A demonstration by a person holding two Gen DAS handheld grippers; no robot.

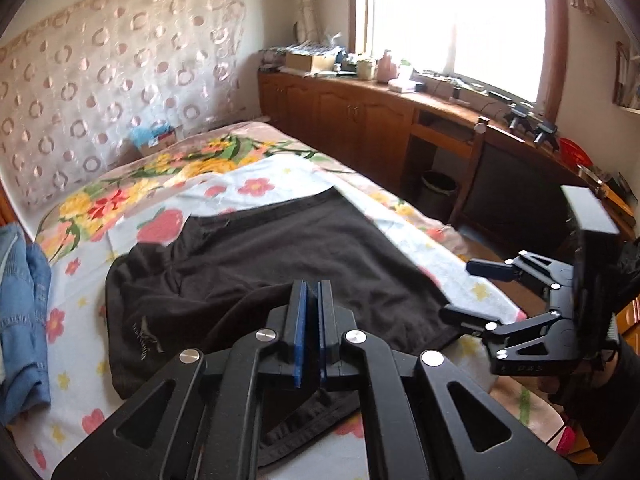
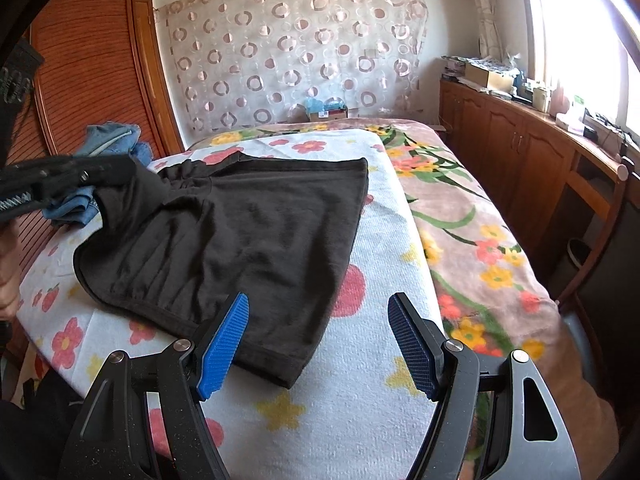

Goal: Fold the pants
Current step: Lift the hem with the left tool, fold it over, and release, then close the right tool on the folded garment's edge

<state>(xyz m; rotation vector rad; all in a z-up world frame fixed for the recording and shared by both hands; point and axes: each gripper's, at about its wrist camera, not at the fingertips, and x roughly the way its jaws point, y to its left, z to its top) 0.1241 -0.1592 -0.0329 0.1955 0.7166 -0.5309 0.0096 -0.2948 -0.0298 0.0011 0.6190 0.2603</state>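
The left claw (image 1: 313, 320) is clenched on a fold of the black knit pants (image 2: 240, 236) near the bed's (image 2: 480, 216) left edge, the right claw (image 2: 318, 340) gapes released, so one-sided lifting could skew the fold.

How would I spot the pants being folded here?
Find the bed, then the white flowered towel spread on it. The pants lie there, plain black; the only other clothes nearby are blue jeans piled by the wooden headboard.

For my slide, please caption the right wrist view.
Open right gripper hovers over black pants on a floral bed.
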